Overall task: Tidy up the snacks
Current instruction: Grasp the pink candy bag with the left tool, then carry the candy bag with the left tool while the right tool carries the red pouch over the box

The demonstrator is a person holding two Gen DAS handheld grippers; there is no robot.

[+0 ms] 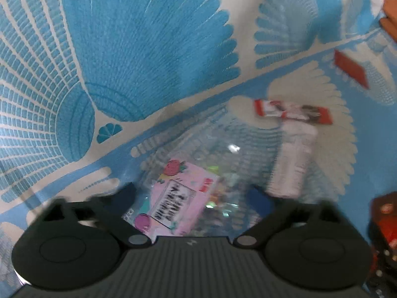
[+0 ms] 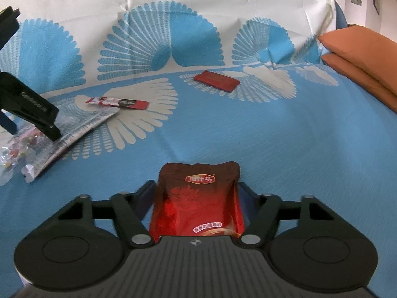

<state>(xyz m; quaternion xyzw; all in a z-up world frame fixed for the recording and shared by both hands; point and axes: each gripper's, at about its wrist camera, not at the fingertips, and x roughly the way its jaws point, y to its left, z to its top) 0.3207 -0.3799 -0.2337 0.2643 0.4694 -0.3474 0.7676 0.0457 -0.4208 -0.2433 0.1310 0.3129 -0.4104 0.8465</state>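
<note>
Five snacks I count on the blue fan-print bedspread [image 2: 248, 129]: clear candy bag [image 1: 198, 186], white packet [image 1: 292, 159], red-white bar [image 2: 117, 103], flat red pack [image 2: 217, 80], dark red pouch [image 2: 198, 198]. Two orange cushions [image 2: 362, 57] line its right edge. My right gripper [image 2: 196, 198] pinches the pouch; my left gripper [image 1: 196, 196] hangs spread astride the candy bag

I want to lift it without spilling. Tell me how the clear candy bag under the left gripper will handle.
The clear candy bag is thin, crinkled film, so it will probably flop and sag. Loose sweets inside look apt to shift toward the low end. Glossy highlights suggest a slippery surface, so the left gripper, whose fingers straddle it, may need a firm pinch.
</note>
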